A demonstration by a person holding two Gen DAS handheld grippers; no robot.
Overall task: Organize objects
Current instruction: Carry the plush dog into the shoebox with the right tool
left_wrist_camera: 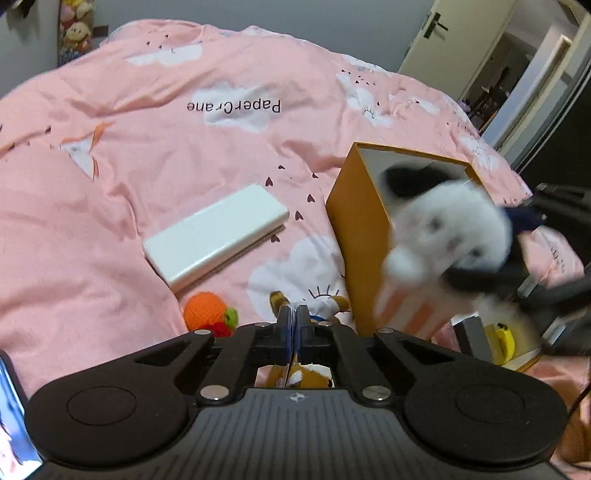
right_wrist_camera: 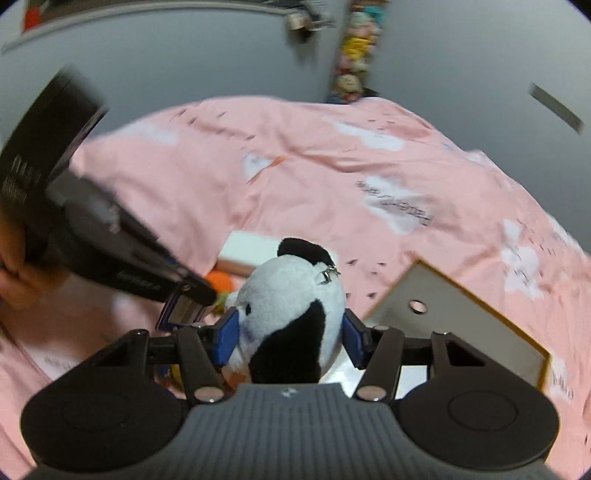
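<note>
My right gripper [right_wrist_camera: 290, 332] is shut on a black and white panda plush [right_wrist_camera: 291, 295], its blue pads pressing on both flanks. In the left wrist view the blurred panda plush [left_wrist_camera: 447, 225] hangs in the right gripper [left_wrist_camera: 491, 247] over the open orange box [left_wrist_camera: 354, 236]. The box's white inside [right_wrist_camera: 461, 325] lies just right of the panda. My left gripper [left_wrist_camera: 294, 325] has its pads pressed together on a thin part of a brown and white plush toy [left_wrist_camera: 295, 376] hanging under it. In the right wrist view the left gripper [right_wrist_camera: 188, 299] stands left of the panda.
A white oblong case [left_wrist_camera: 218, 236] and an orange knitted ball [left_wrist_camera: 207, 310] lie on the pink duvet [left_wrist_camera: 184, 147]. A lit phone [left_wrist_camera: 11, 424] is at the lower left. A yellow item [left_wrist_camera: 504, 339] sits past the box. A door [left_wrist_camera: 443, 33] stands at the back right.
</note>
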